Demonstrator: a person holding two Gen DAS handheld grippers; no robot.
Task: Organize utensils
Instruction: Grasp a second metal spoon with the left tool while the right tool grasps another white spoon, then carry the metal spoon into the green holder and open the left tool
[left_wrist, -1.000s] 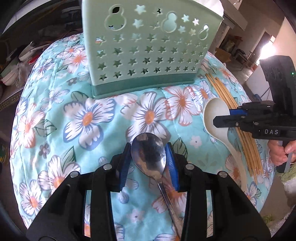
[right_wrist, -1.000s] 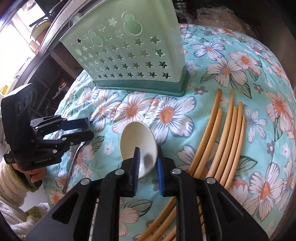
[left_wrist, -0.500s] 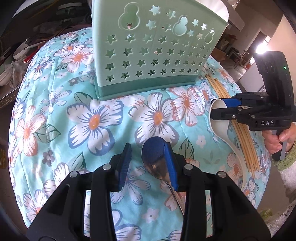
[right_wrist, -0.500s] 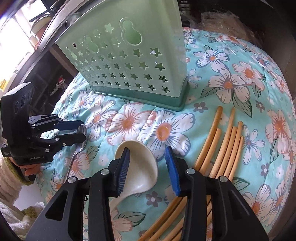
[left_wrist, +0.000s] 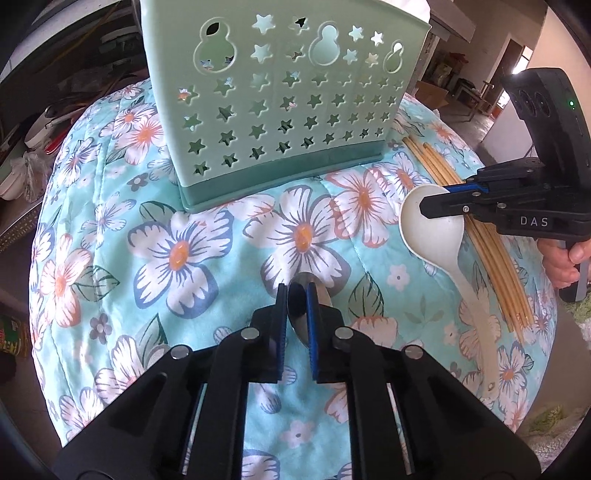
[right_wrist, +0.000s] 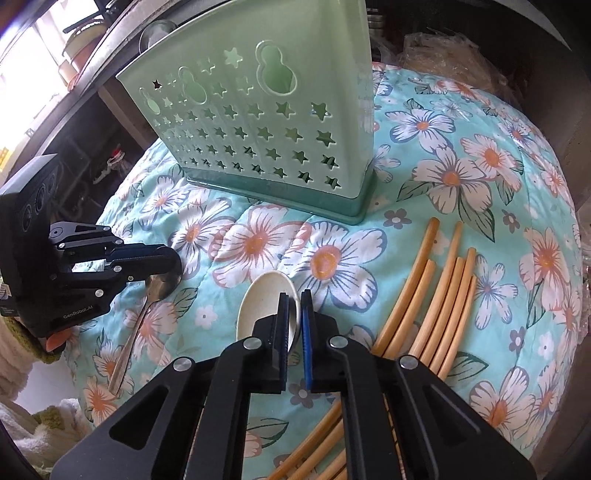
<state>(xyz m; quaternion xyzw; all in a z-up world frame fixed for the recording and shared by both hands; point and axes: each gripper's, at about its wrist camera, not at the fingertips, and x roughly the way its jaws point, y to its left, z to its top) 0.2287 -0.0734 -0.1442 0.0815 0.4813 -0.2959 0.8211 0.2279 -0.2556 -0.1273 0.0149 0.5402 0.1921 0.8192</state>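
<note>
From the left wrist, the left gripper (left_wrist: 296, 295) is closing, its jaws pinching the metal spoon (left_wrist: 300, 321) by the bowl, ready for lifting toward the green holder (left_wrist: 280, 103). From the right wrist, the right gripper (right_wrist: 294, 306) is clamping the white spoon (right_wrist: 264, 306) by its rim, beside loose chopsticks (right_wrist: 439, 314) on the floral cloth (right_wrist: 480, 184).

L gripper (left_wrist: 296, 295) closing, R gripper (right_wrist: 294, 306) clamped – both angled down

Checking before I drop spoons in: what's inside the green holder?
Through the green holder's star holes only light and dark gaps show, no clear utensil. Its walls hide the bottom and most of the inside.
</note>
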